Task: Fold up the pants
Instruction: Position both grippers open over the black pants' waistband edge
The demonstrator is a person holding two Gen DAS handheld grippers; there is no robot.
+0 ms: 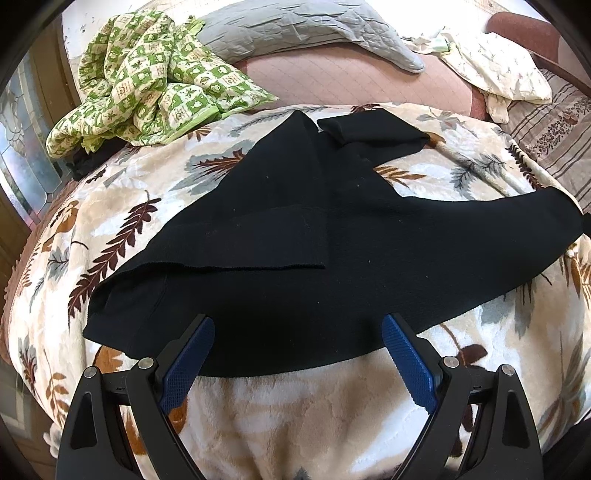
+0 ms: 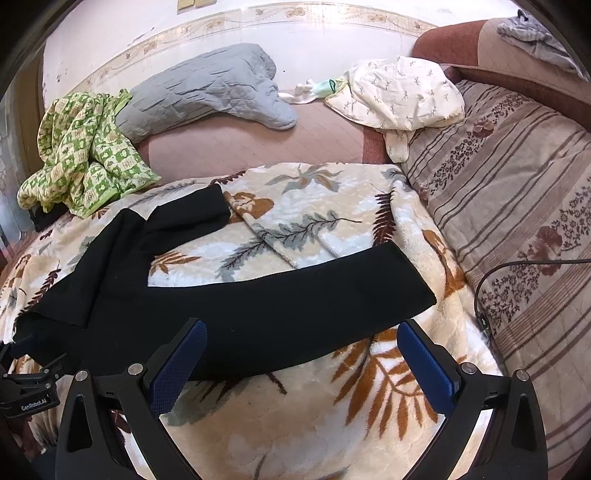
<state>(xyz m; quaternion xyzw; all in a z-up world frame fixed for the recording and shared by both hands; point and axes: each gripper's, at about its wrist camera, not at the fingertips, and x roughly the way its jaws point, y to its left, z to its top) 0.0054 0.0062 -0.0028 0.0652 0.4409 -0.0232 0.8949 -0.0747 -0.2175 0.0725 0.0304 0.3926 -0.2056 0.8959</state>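
Black pants (image 1: 295,236) lie spread on a leaf-patterned blanket (image 1: 280,413). One leg runs away toward the far side with its cuff folded over; the other leg stretches right (image 2: 295,299). The waist part is at the left, with a flap folded over it. My left gripper (image 1: 298,325) is open and empty, its blue pads just above the pants' near edge. My right gripper (image 2: 302,330) is open and empty, over the near edge of the right-hand leg. The left gripper's body shows at the left edge of the right wrist view (image 2: 26,384).
A crumpled green checked cloth (image 1: 147,77) lies at the far left, a grey quilted pillow (image 1: 303,33) behind, a cream garment (image 2: 399,96) at the far right. A striped floral bedcover (image 2: 517,221) with a black cable (image 2: 487,295) lies to the right.
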